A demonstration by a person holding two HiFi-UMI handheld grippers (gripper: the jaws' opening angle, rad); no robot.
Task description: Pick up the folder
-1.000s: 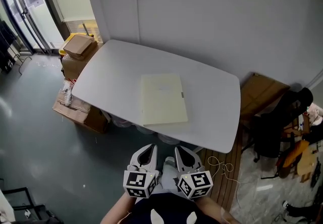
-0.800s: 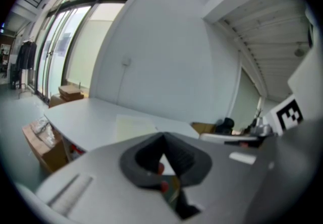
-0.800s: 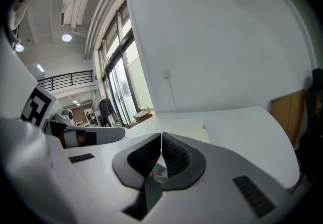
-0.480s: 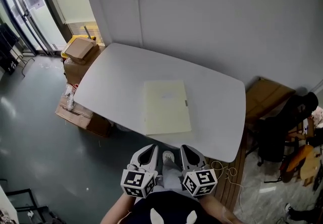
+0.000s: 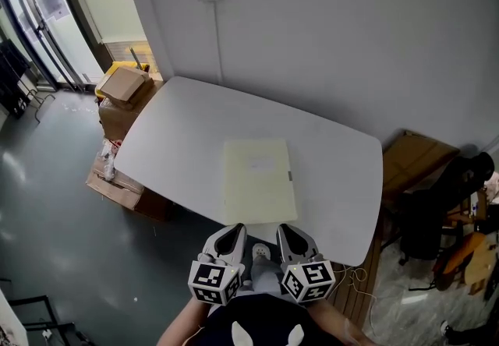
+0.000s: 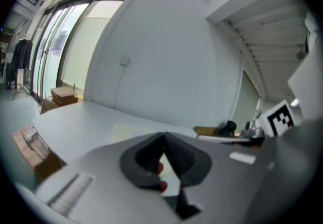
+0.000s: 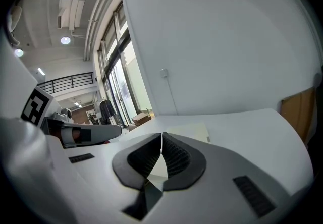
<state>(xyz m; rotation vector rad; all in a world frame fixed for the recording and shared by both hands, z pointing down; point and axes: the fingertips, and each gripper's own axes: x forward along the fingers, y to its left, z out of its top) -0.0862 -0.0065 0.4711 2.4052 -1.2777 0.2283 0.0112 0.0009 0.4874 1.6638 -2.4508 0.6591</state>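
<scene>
A pale yellow folder [image 5: 259, 180] lies flat and closed on the white table [image 5: 187, 118], near its front edge. Both grippers hover side by side just short of that edge. My left gripper [image 5: 231, 230] is shut with nothing between its jaws. Beside it, my right gripper [image 5: 282, 230] is shut and empty too. In the left gripper view the folder [image 6: 132, 130] shows as a pale patch past the closed left gripper [image 6: 162, 136]. The right gripper view has the folder [image 7: 189, 130] just beyond the closed right gripper [image 7: 161, 135].
Cardboard boxes [image 5: 123, 87] are stacked at the table's left end, more lying on the floor [image 5: 117, 181]. A brown board [image 5: 413, 161] and dark bags [image 5: 460, 188] stand to the right. A grey wall [image 5: 327, 33] runs behind the table.
Both grippers and the head have come closer to the table, so the folder now lies nearer the jaws. Both grippers stayed shut.
</scene>
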